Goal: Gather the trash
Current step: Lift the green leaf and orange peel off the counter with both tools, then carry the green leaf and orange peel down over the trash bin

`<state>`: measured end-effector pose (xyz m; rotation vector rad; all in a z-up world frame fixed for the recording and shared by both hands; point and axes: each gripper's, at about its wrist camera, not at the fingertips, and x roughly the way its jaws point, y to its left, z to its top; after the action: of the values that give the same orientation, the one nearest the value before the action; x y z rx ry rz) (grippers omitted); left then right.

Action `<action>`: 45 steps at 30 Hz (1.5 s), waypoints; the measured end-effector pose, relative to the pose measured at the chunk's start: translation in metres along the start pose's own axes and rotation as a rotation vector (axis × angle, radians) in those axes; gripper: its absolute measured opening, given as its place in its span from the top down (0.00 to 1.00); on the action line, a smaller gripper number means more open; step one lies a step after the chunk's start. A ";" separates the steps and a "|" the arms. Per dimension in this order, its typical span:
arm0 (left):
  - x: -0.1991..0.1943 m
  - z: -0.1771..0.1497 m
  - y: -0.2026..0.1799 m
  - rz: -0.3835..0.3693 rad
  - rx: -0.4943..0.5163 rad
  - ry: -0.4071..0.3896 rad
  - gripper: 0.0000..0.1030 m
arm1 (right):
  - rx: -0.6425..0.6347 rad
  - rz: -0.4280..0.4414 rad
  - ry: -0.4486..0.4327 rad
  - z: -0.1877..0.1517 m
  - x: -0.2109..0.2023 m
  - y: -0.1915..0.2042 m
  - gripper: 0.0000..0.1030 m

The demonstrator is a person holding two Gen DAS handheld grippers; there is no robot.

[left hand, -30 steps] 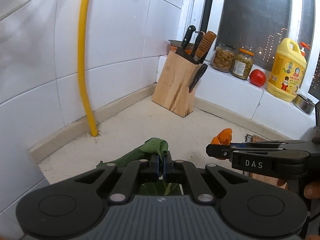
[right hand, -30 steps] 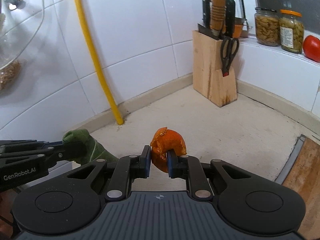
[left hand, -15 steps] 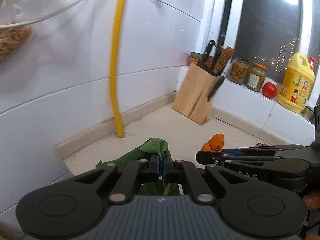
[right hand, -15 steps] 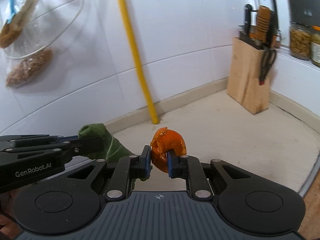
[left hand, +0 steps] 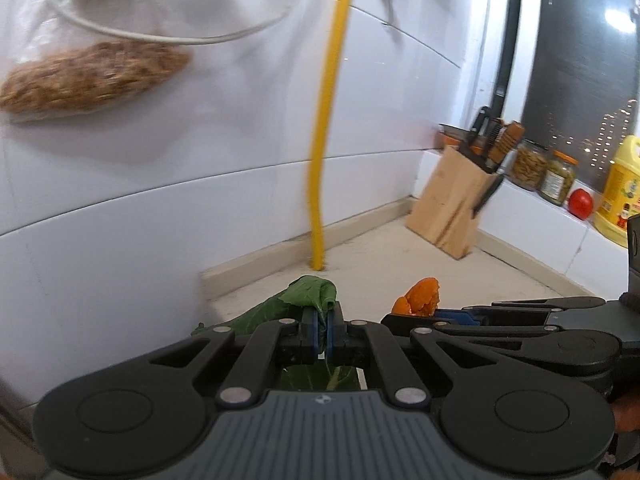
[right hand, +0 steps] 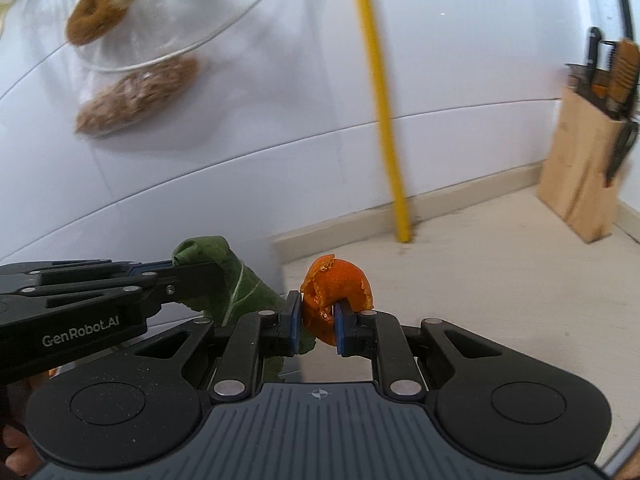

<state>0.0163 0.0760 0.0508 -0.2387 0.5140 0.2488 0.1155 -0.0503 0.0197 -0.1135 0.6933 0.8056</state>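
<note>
Left hand-held gripper (left hand: 323,326): jaws nearly closed, pinching a limp folded green vegetable leaf (left hand: 308,294). Right hand-held gripper (right hand: 316,318): jaws narrowly parted, clamped on a curled orange citrus peel (right hand: 334,282). Both scraps are held clear above the pale stone bench (right hand: 500,276), side by side, probably so they travel together to a bin; none in view. At 12 o'clock a yellow vertical pipe (left hand: 326,120); at 2 o'clock a wooden knife block (left hand: 452,204). Both well apart; nothing obstructs. Blurred bag of brownish grain (right hand: 138,96) at 10 o'clock
</note>
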 end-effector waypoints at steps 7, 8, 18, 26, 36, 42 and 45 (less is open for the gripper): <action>-0.017 -0.010 0.027 0.058 -0.028 -0.006 0.99 | -0.037 0.063 0.025 -0.001 0.014 0.033 0.79; -0.018 -0.012 0.030 0.064 -0.032 -0.005 0.99 | -0.040 0.069 0.028 -0.001 0.015 0.037 0.79; -0.025 -0.029 0.059 0.111 -0.066 0.017 0.99 | -0.067 0.116 0.084 -0.012 0.036 0.069 0.79; -0.020 -0.043 0.076 0.136 -0.090 0.053 0.99 | -0.075 0.135 0.135 -0.024 0.053 0.087 0.79; -0.011 -0.060 0.095 0.166 -0.112 0.110 0.99 | -0.065 0.139 0.192 -0.038 0.073 0.096 0.79; 0.001 -0.072 0.105 0.178 -0.126 0.150 0.99 | -0.060 0.132 0.234 -0.049 0.086 0.099 0.79; 0.007 -0.076 0.109 0.183 -0.132 0.168 0.99 | -0.057 0.131 0.256 -0.055 0.093 0.101 0.79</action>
<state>-0.0444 0.1580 -0.0348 -0.3433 0.6877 0.4442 0.0616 0.0592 -0.0630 -0.2273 0.9271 0.9468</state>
